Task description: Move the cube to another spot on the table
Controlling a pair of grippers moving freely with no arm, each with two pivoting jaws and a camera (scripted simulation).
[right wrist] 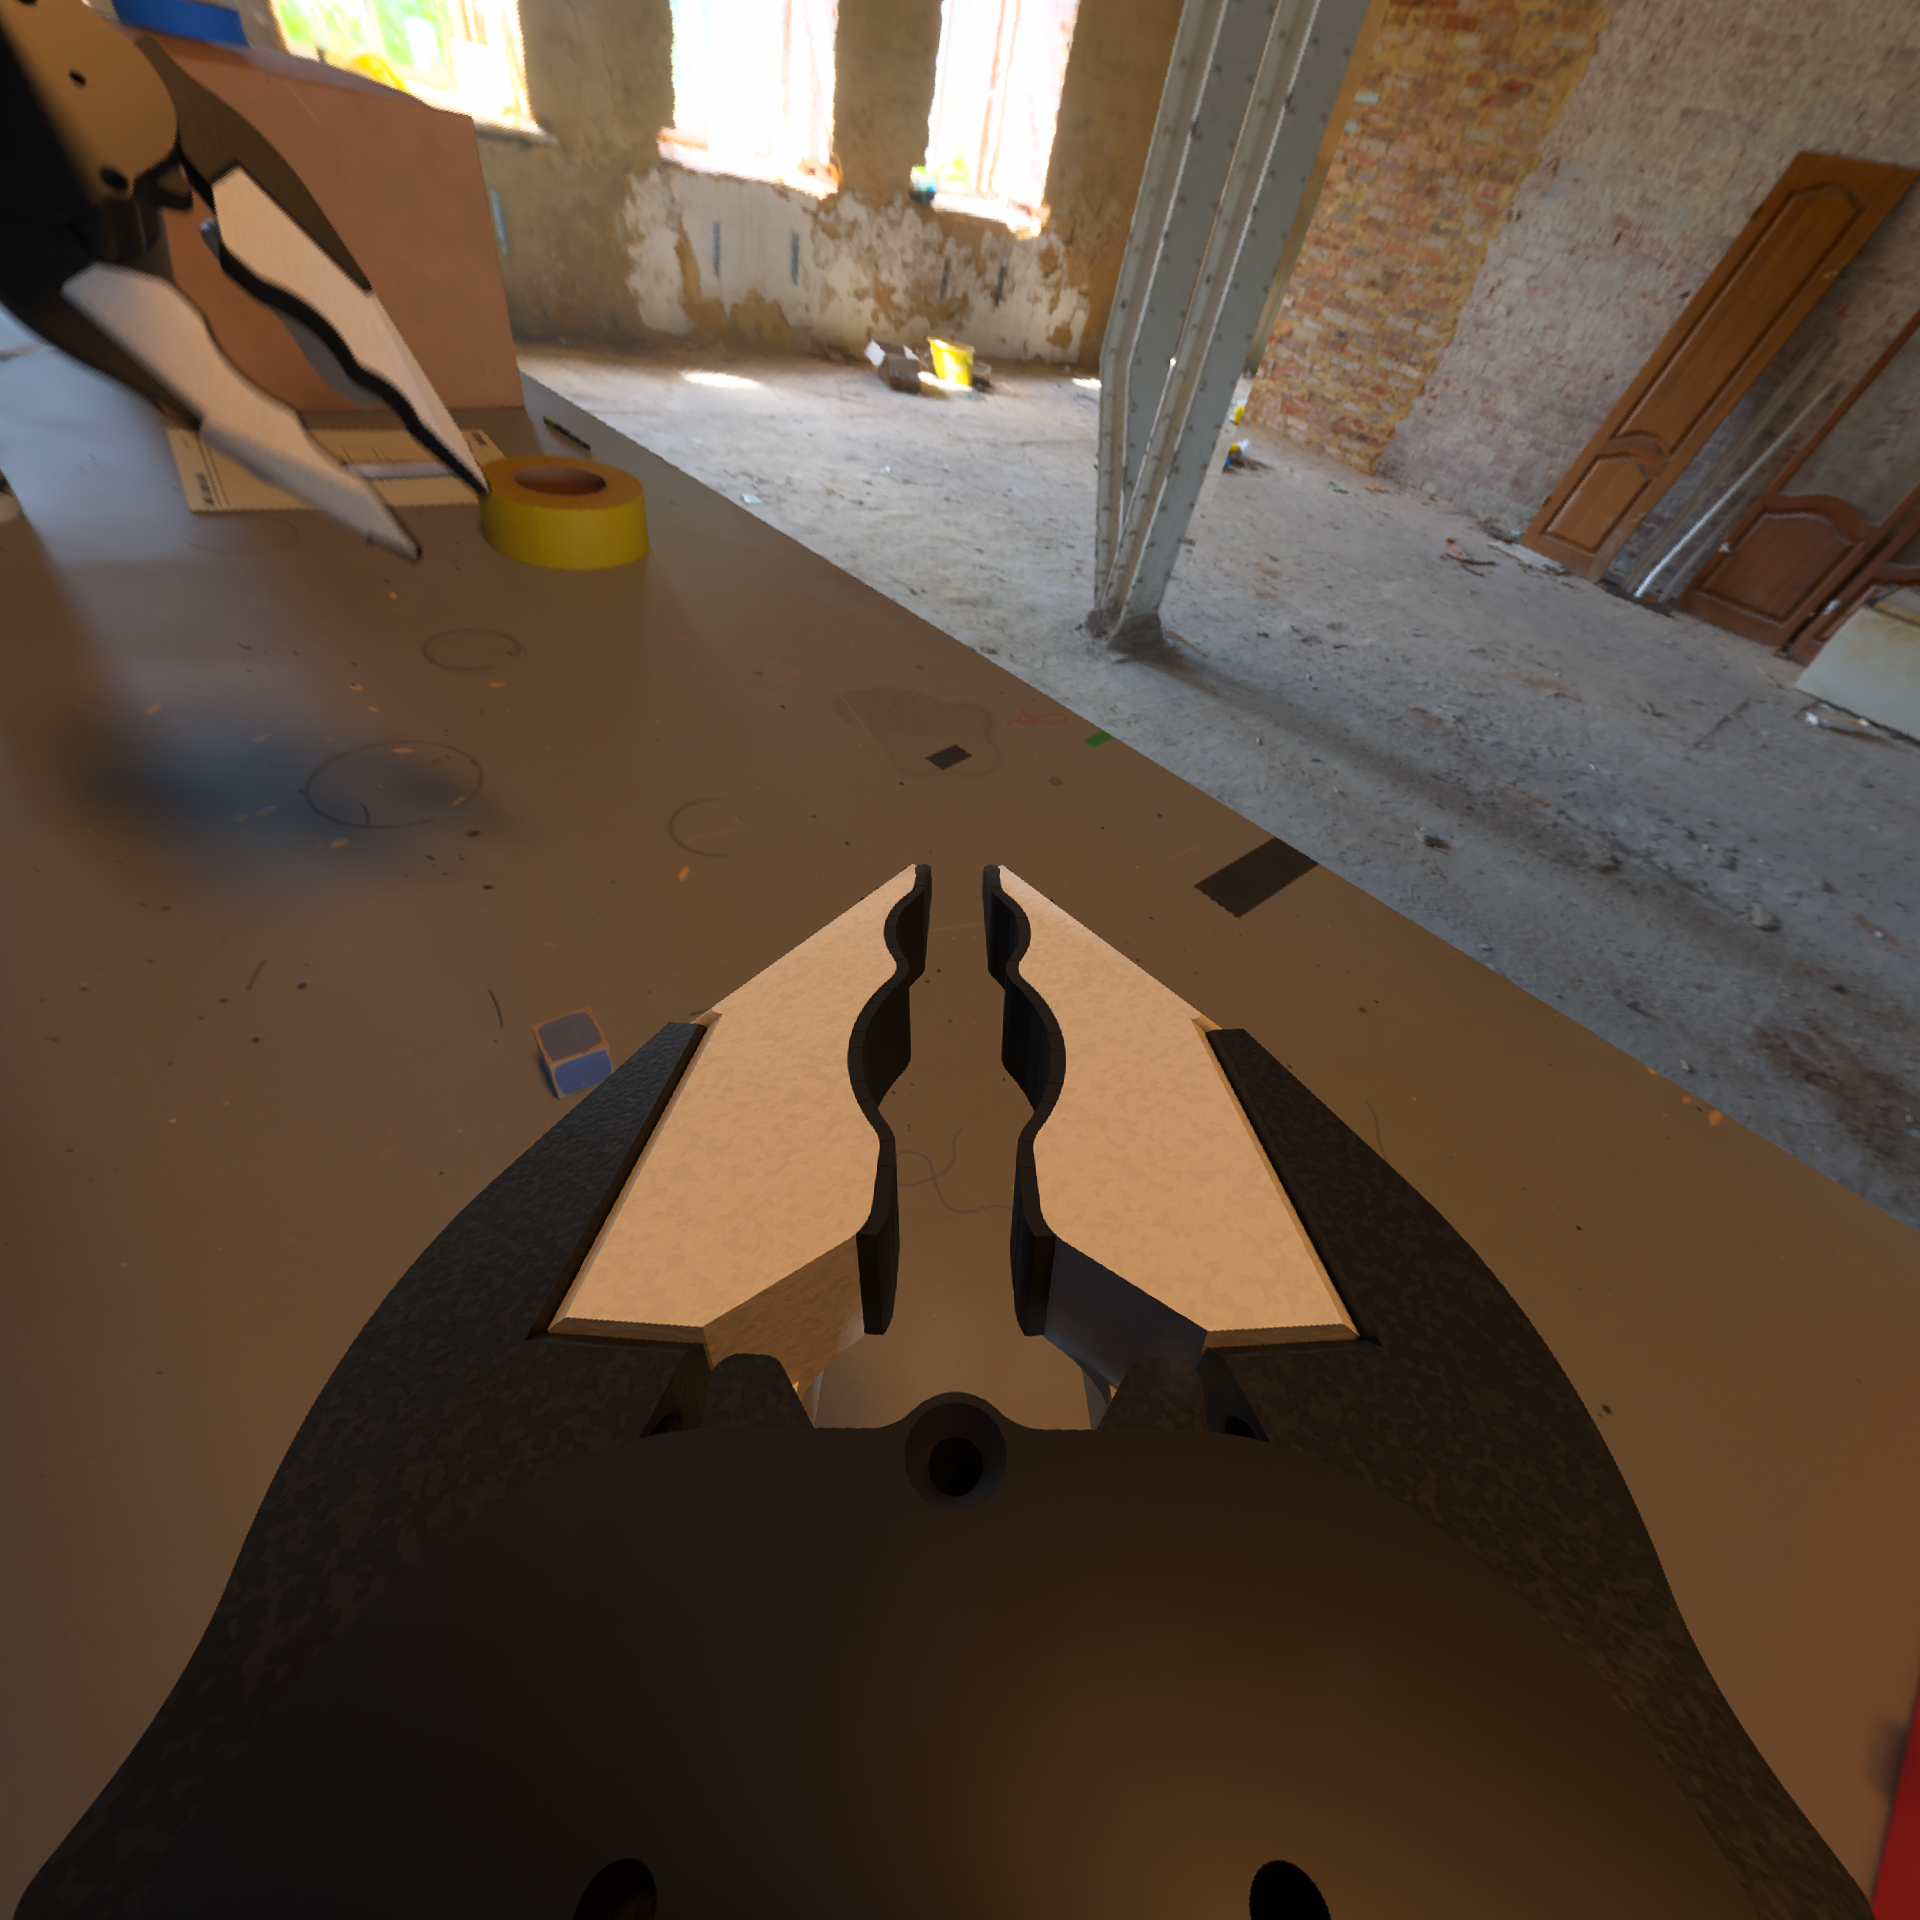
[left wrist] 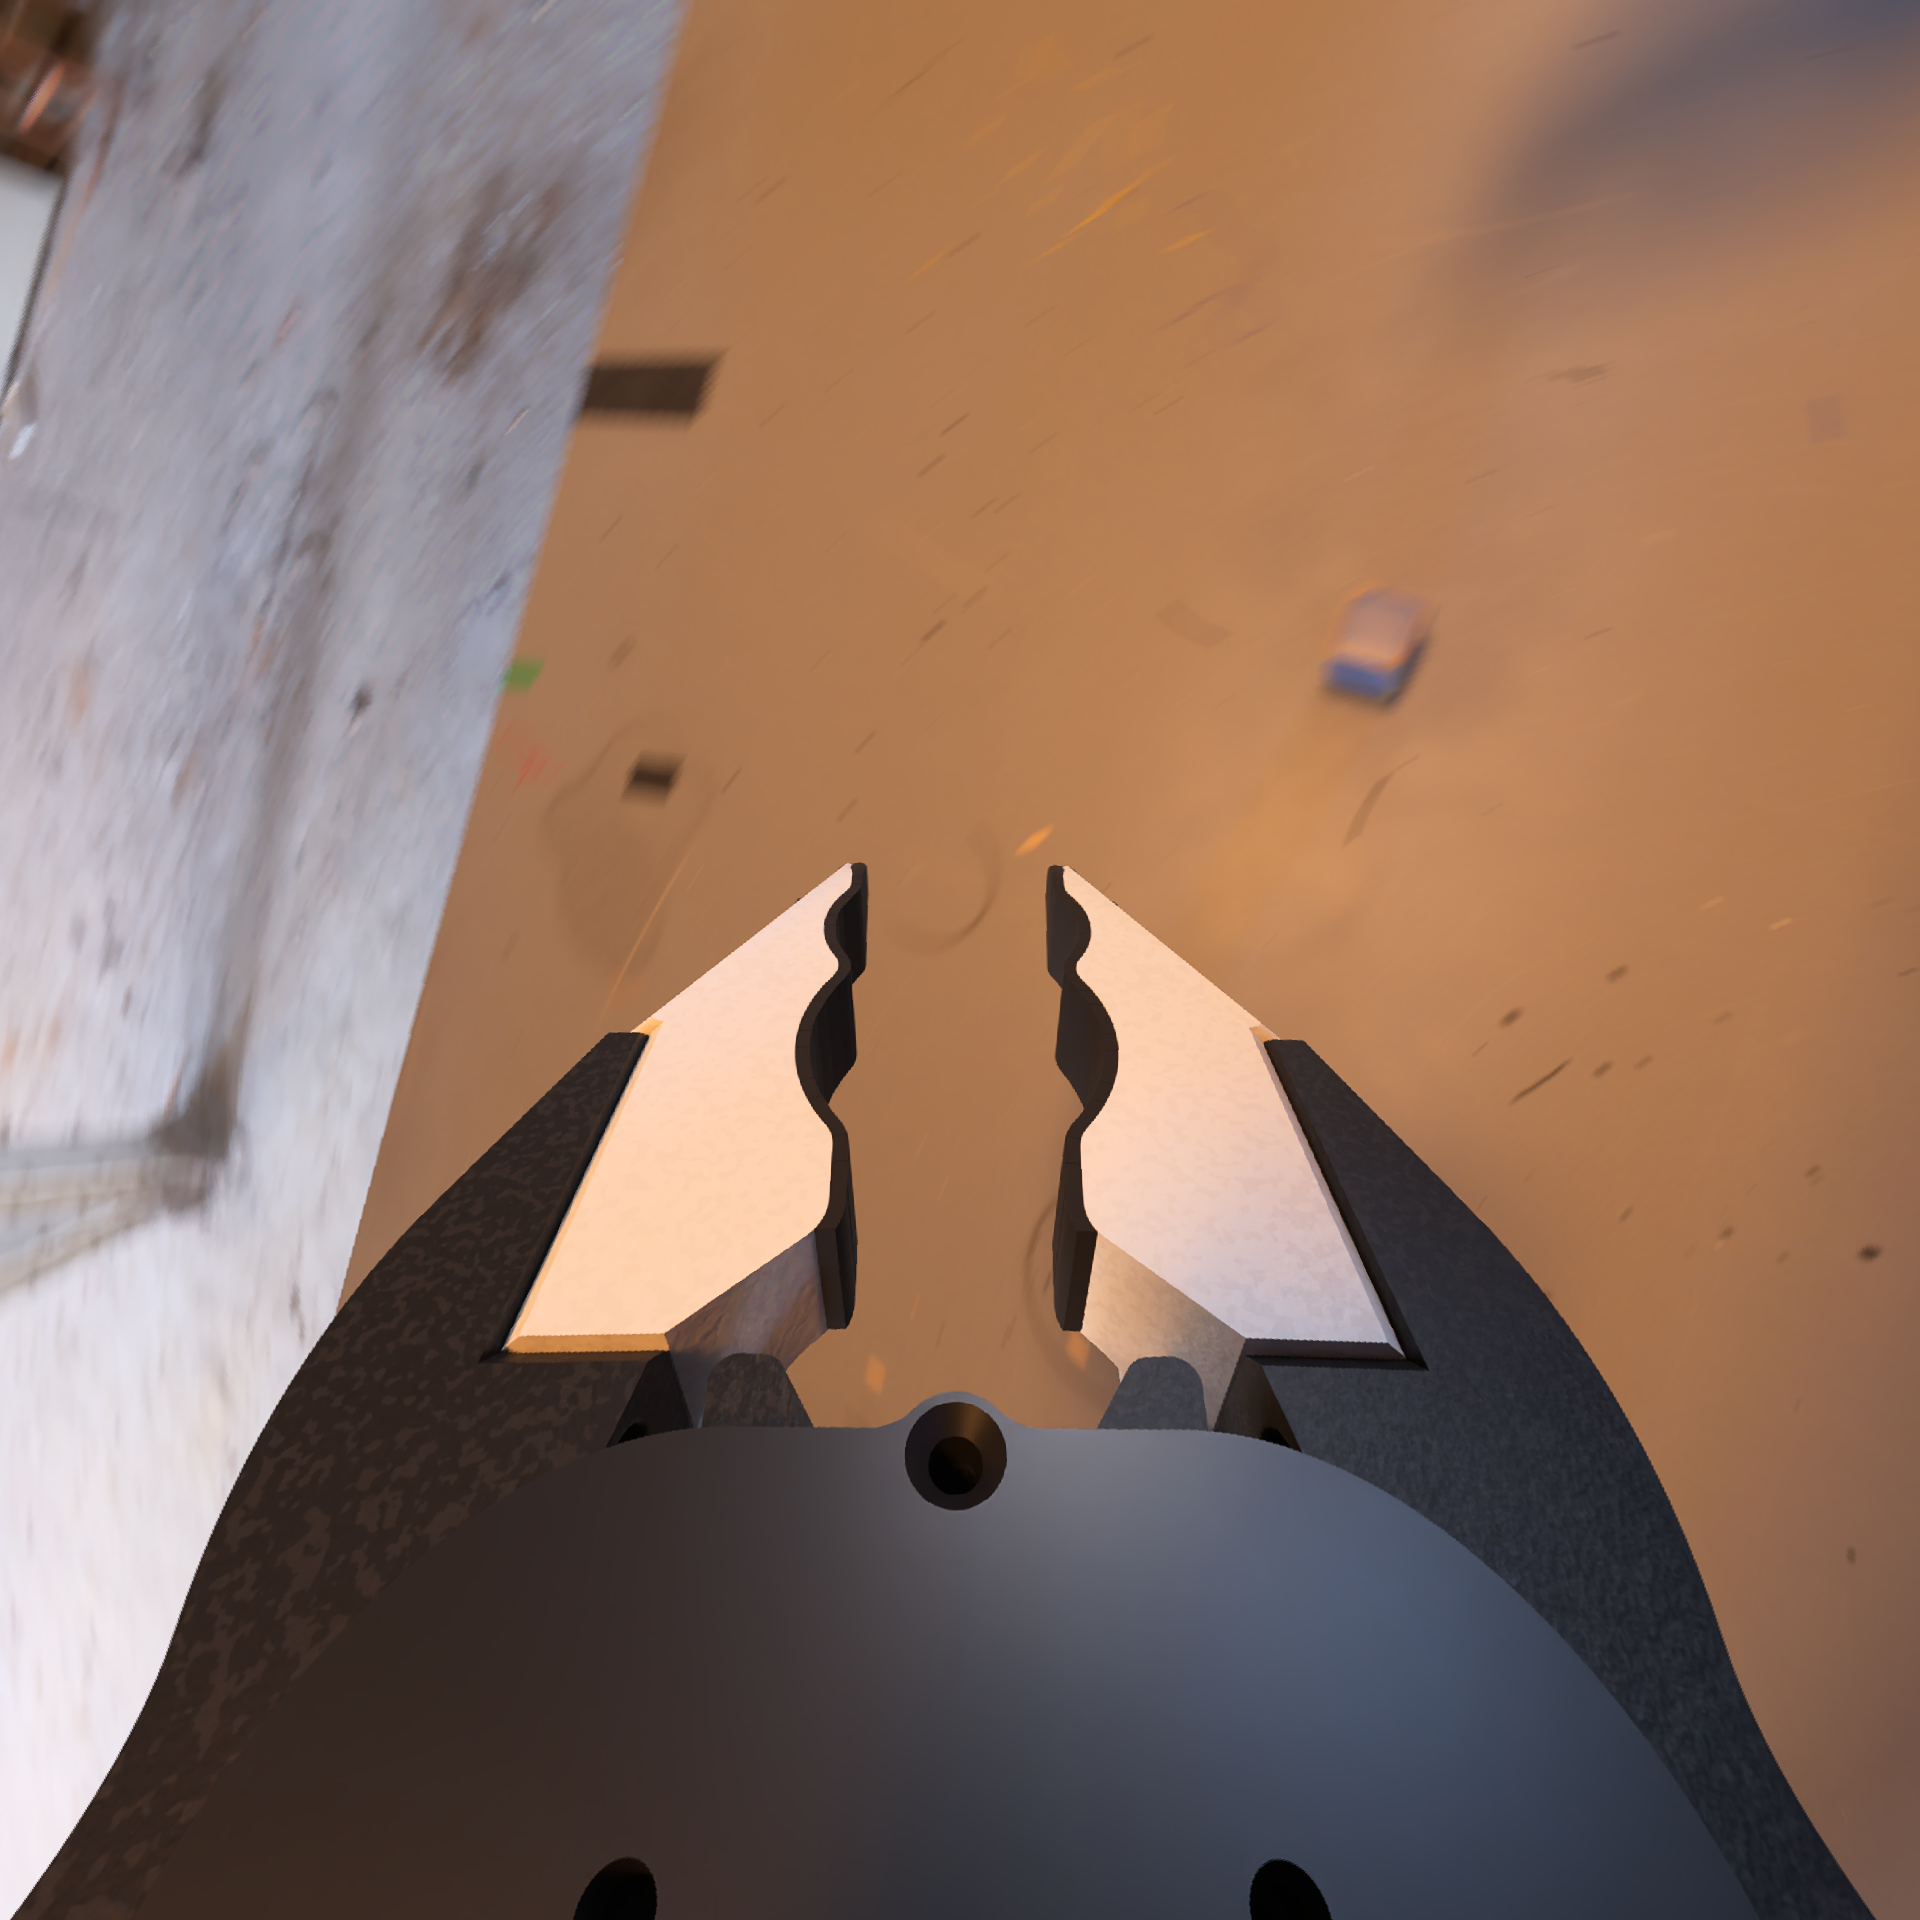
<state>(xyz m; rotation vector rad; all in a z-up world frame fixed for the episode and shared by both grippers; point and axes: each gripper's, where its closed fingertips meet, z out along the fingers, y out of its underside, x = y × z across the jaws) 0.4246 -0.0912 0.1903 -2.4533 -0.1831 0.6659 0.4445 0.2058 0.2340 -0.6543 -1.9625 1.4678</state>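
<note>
Resting position of cube: on the table, right of centre in the left wrist view; left of centre in the right wrist view, just beside that gripper's left finger.
Left gripper: jaws apart with a moderate gap, holding nothing; also visible at upper left of the right wrist view, above the table.
Right gripper: jaws narrowly parted, nothing between them.
Right wrist view only: yellow tape roll, cardboard sheet, steel column, wooden doors.
Left wrist view only: blurred floor beyond the table edge.
</note>
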